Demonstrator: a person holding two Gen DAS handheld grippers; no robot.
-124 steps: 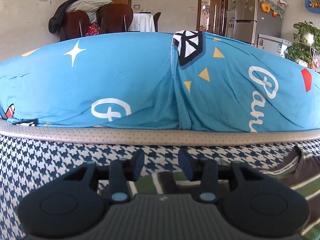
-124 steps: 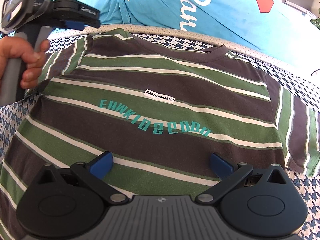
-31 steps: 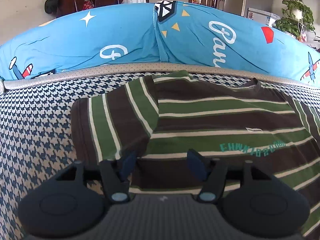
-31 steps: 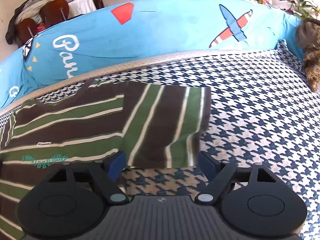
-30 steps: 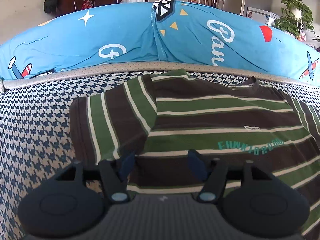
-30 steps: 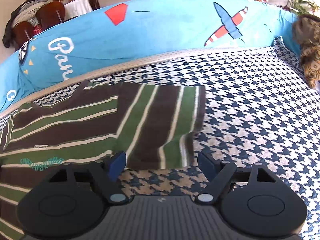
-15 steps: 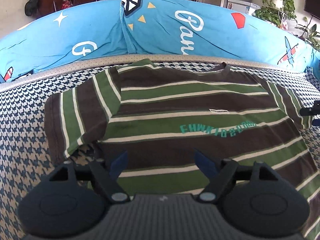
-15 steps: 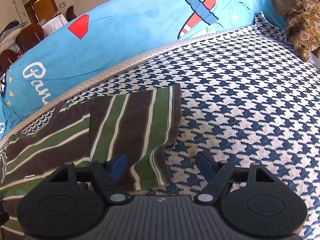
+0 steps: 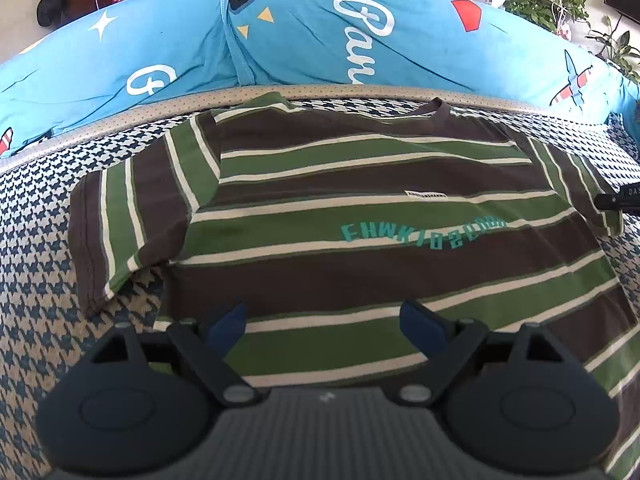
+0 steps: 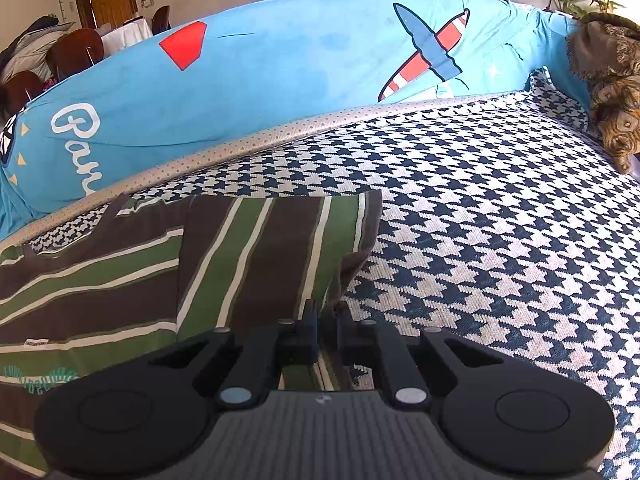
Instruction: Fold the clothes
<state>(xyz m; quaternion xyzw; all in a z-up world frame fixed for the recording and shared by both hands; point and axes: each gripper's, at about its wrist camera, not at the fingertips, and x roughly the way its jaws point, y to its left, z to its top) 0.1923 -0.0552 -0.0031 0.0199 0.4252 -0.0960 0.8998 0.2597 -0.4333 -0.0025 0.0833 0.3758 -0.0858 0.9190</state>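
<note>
Shirt: a brown-and-green striped short-sleeved cotton T-shirt [image 9: 360, 208] with cream lines and teal lettering lies spread flat, front up, on the navy-and-white houndstooth sofa seat [image 10: 500, 240], collar toward the bright blue printed back cushion [image 9: 280, 40].
Sleeves: both lie out to the sides; the one on the left side shows its hem lifted a little off the seat.
Left claw [image 9: 324, 318]: jaws wide apart, holding nothing, hovering above the shirt's lower body.
Right claw [image 10: 327, 316]: jaws drawn close together at the lower corner of the right sleeve [image 10: 280, 248]; it looks pinched on the sleeve's hem, though the contact itself is partly hidden by the fingers.
Handling: thin, light, limp knit; it will drape and sag from any pinch, wrinkle easily, and drag on the textured seat fabric instead of sliding cleanly.
Where to hold: hems, sleeve edges and shoulder seams, where doubled fabric gives a firmer bite; a mid-panel pinch would bunch only the top layer.
Risk: lifting one corner alone may pull the body askew.
</note>
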